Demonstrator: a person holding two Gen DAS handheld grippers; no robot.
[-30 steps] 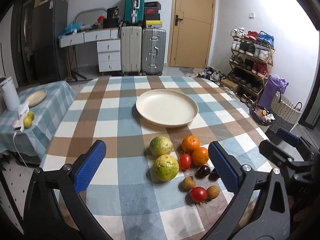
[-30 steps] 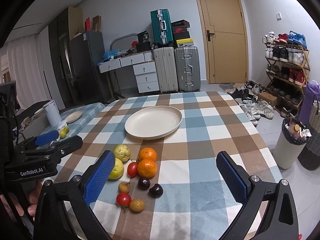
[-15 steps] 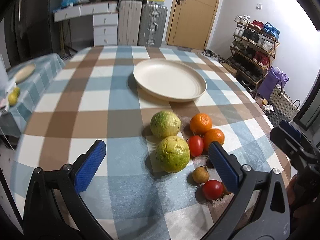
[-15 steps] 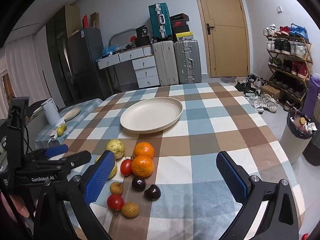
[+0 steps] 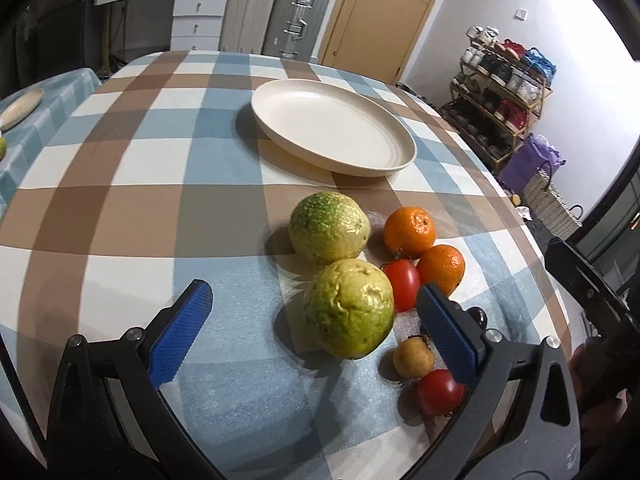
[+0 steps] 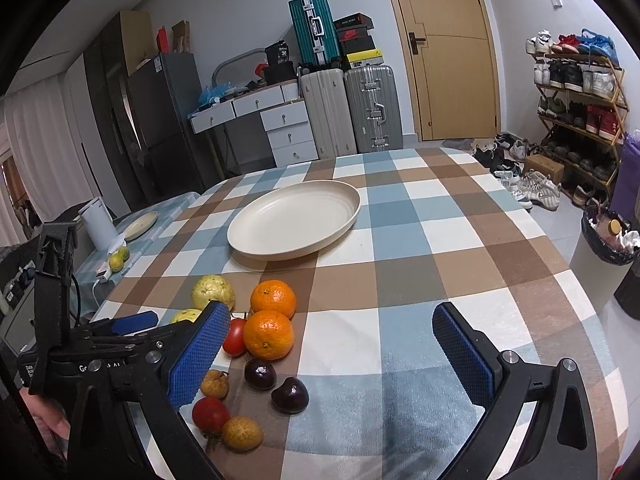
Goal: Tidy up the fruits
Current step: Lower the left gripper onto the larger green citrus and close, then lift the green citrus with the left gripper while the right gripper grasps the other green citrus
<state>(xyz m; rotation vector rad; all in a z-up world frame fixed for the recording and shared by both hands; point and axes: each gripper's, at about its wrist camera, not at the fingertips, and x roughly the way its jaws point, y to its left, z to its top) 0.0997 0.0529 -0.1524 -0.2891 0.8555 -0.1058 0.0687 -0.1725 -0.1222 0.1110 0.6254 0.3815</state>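
Fruits (image 5: 348,308) lie clustered near the plate (image 5: 332,128); both claws, left (image 5: 312,328) and right (image 6: 332,356), gape wide, empty.

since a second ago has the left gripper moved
Yes. The left gripper has moved forward and down toward the near guava, which now sits between its open fingers.

"38" on black box (image 6: 281,54), partial "G… AI" on left tool (image 6: 132,326)
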